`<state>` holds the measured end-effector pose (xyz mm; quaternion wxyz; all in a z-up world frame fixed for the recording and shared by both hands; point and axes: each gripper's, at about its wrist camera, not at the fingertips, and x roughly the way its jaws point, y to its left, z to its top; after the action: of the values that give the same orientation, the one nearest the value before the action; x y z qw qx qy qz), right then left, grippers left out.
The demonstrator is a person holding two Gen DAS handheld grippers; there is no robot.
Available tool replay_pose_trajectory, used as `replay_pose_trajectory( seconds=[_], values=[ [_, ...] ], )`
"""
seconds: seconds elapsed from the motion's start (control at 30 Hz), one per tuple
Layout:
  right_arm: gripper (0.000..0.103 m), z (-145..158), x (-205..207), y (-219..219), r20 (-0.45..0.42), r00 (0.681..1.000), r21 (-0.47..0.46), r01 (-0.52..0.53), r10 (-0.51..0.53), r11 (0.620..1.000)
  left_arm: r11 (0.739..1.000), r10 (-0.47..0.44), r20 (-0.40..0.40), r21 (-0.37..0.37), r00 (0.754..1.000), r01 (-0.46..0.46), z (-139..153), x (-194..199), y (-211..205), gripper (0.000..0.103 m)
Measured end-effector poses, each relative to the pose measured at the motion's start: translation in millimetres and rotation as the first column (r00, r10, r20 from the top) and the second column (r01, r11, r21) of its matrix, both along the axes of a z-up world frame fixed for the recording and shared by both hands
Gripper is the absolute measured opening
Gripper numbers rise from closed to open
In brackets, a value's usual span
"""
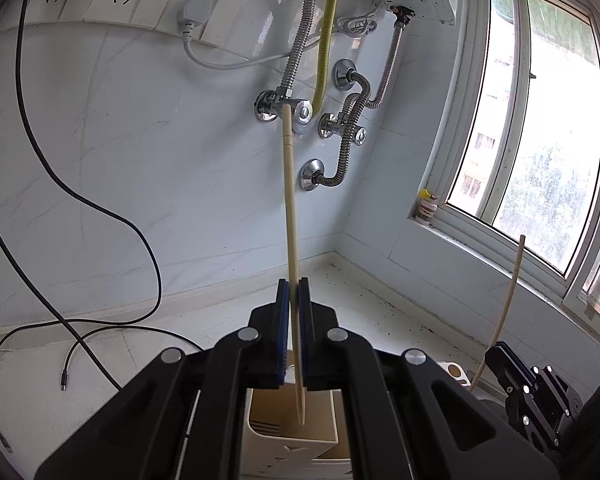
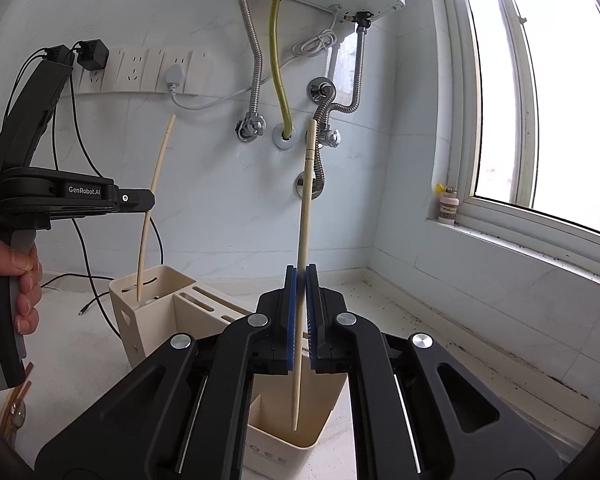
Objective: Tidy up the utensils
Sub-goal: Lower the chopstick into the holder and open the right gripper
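White bench (image 2: 400, 320): both tongs, left (image 1: 293, 332) and right (image 2: 301, 320), pinch upright chopsticks (image 1: 290, 220) (image 2: 305, 220), tips pointing down into the cream holder's (image 2: 300, 420) compartments.

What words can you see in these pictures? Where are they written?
"GenRobot.AI": white letters on the side of the left gripper, seen from the right wrist view.
Faint raised letters on the front of the cream utensil holder: too blurred to read.
The small jar on the window sill has a label, too small to read.
No other text shows.
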<state>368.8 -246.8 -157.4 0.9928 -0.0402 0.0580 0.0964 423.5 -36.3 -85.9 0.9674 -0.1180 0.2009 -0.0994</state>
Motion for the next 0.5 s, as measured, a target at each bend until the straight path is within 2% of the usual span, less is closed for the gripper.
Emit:
replay_pose_trajectory(
  seconds=[0.5],
  values=[
    [0.004,-12.7,0.0,-2.9,0.004,1.0,0.015,-0.004,0.004,1.0,1.0,0.024,-0.017,-0.015,1.0,-0.024,-6.4,2.5,-2.0,0.004]
  ],
)
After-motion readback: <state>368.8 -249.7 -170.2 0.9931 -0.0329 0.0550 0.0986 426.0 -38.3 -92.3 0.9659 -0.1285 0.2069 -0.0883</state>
